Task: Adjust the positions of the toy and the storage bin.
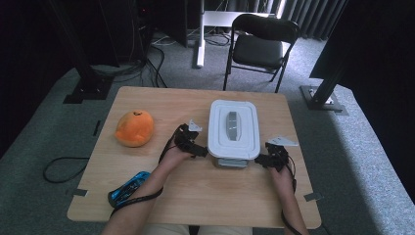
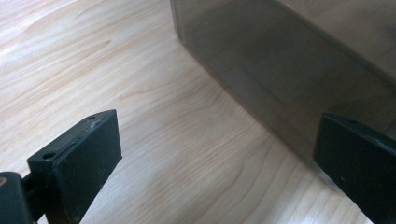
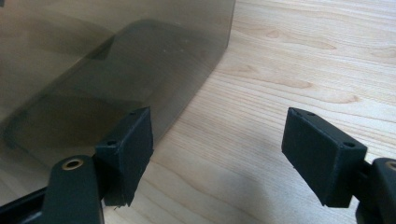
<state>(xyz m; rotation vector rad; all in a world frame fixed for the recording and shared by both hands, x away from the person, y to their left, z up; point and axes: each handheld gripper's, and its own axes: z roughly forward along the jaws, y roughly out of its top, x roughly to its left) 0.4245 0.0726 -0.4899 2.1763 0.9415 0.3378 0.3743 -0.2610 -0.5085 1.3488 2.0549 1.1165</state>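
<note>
A clear plastic box (image 1: 233,128) with a white lid stands at the middle of the wooden table (image 1: 210,196). My left gripper (image 1: 201,152) lies by the box's near left corner, pointing at it. In the left gripper view the gripper (image 2: 217,140) is open with bare wood between its jaws, and the box's smoky wall (image 2: 280,70) rises just beyond the right jaw. My right gripper (image 1: 260,160) sits by the near right corner. It (image 3: 219,135) is open too, its left jaw close in front of the box wall (image 3: 93,70), holding nothing.
A round orange thing (image 1: 134,128) lies at the table's left side. A blue object (image 1: 128,187) rests near the front left edge beside the left forearm. A black folding chair (image 1: 259,44) stands on the carpet beyond the table.
</note>
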